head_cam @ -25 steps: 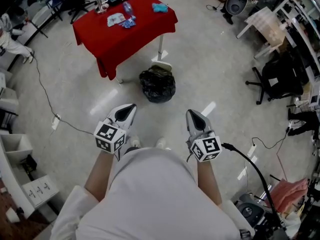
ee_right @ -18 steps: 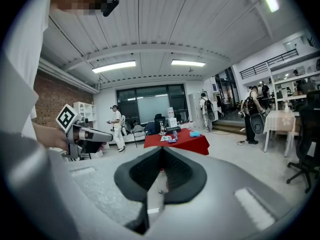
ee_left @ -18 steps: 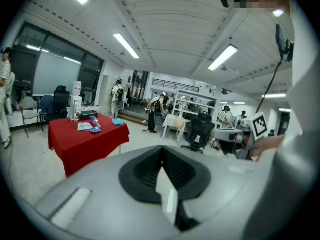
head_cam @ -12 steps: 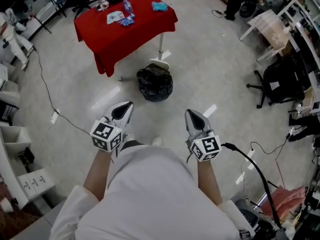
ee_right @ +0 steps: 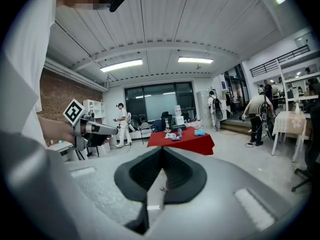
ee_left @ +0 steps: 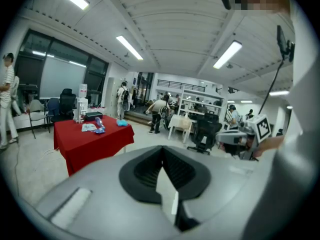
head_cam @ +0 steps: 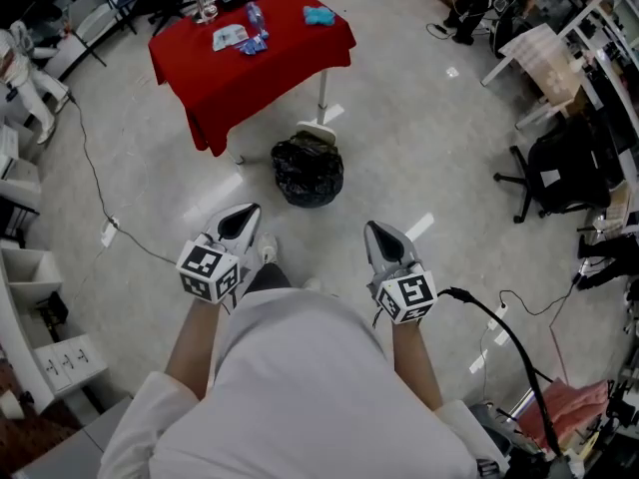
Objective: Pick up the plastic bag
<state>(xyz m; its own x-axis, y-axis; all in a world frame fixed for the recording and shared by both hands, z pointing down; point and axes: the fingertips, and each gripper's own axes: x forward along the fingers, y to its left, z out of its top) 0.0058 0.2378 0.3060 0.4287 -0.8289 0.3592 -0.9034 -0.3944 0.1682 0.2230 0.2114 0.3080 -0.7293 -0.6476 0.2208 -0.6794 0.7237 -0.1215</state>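
Observation:
A knotted black plastic bag (head_cam: 308,173) lies on the floor in front of a table draped in red cloth (head_cam: 250,53). In the head view both grippers are held low near the person's waist, well short of the bag. My left gripper (head_cam: 246,216) is shut and holds nothing. My right gripper (head_cam: 376,232) is also shut and empty. In the left gripper view, the shut jaws (ee_left: 162,154) point level across the room toward the red table (ee_left: 95,141). The right gripper (ee_right: 162,173) likewise faces the red table (ee_right: 182,139). Neither gripper view shows the bag.
Small blue items and a bottle sit on the red table. A cable (head_cam: 95,193) trails over the floor at left, another cable (head_cam: 499,317) at right. A black office chair (head_cam: 559,163), a white table (head_cam: 544,53) and shelves (head_cam: 30,297) ring the floor. People stand farther back.
The view has moved forward a little: bag and table sit slightly nearer and more to the left. Both grippers have stayed shut and drifted slightly left.

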